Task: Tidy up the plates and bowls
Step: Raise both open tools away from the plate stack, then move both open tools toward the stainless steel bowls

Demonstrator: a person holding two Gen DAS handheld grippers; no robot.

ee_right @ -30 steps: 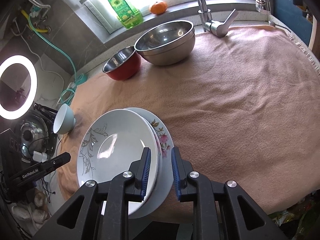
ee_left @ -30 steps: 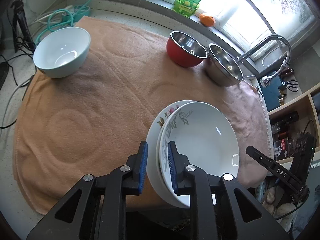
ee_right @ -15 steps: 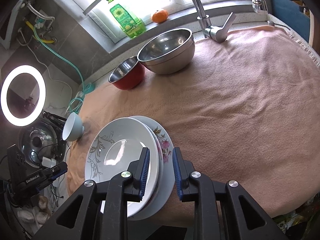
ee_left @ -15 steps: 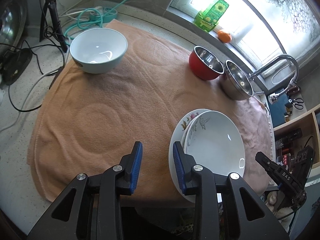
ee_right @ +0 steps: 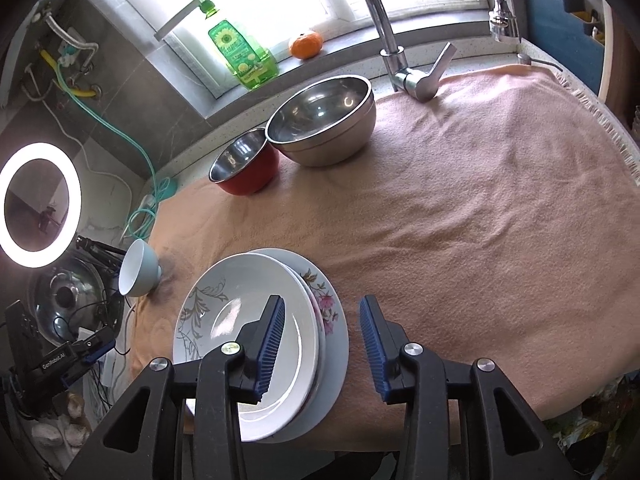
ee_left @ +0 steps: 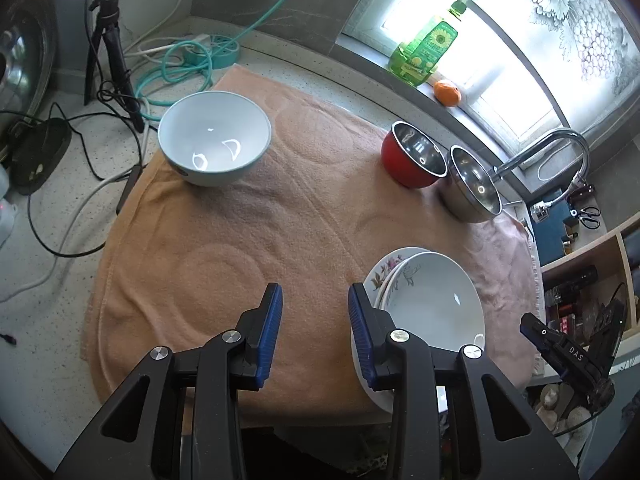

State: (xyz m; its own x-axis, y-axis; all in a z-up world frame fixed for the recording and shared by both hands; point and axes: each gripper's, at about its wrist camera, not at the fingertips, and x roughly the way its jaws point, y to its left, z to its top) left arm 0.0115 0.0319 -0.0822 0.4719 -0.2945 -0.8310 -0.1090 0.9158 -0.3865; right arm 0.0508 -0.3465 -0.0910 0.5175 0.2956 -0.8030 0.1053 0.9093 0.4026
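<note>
Bowls point(ee_left: 414, 156) stand behind stacked plates point(ee_right: 256, 336) on towel point(ee_right: 480, 220).

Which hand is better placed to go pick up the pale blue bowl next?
Left, probably. The left gripper is clear of the stacked plates, fingers opening on nothing, and faces the pale blue bowl. The right gripper, also opening, straddles the plates' rim, with that bowl far to its left.

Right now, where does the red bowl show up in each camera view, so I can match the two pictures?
Left wrist view: the red bowl sits upper right, left of the steel bowl.
Right wrist view: the red bowl sits upper left of centre, again left of the steel bowl.
Shared landmark: the green bottle on the sill.
</note>
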